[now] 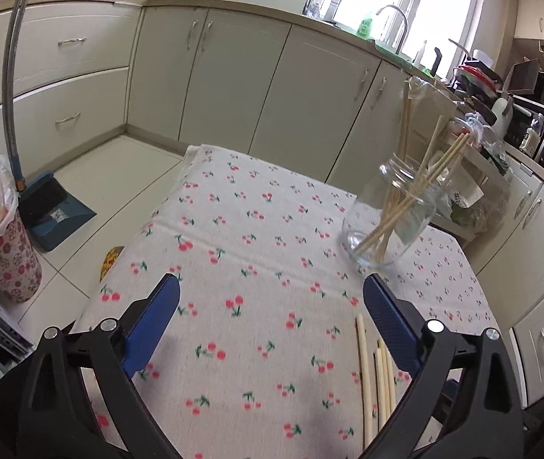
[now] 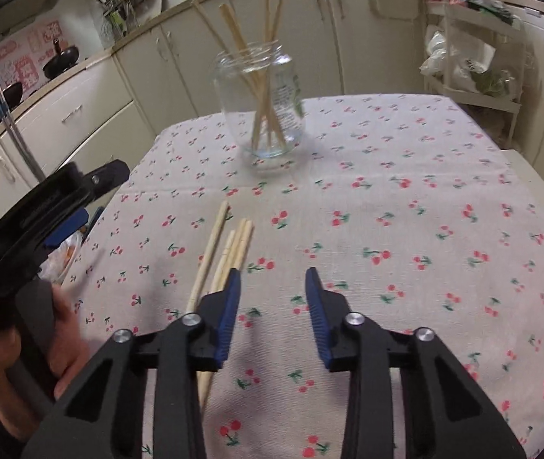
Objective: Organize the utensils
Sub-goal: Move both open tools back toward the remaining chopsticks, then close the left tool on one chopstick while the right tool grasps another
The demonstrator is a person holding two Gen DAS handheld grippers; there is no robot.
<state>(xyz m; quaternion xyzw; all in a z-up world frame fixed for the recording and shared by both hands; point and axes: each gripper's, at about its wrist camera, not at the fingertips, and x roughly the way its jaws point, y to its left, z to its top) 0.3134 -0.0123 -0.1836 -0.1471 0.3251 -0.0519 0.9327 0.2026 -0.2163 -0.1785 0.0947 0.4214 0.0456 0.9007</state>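
On the cherry-print cloth point(image 2: 405, 206), right gripper point(image 2: 272, 279) empty, jaws parted; its left finger hides the loose chopsticks' point(image 2: 233, 252) near ends. Left gripper point(image 1: 272, 294) gapes empty. Beyond, jar point(image 2: 260, 103) holds more chopsticks.

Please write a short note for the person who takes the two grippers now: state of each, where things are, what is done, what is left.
Left hand-held gripper: open, empty, above the cloth.
Right hand-held gripper: open, empty, just right of the loose chopsticks.
Glass jar: upright on the table, several chopsticks already standing in it.
Left to do: the few loose chopsticks lying on the cloth go into the jar.
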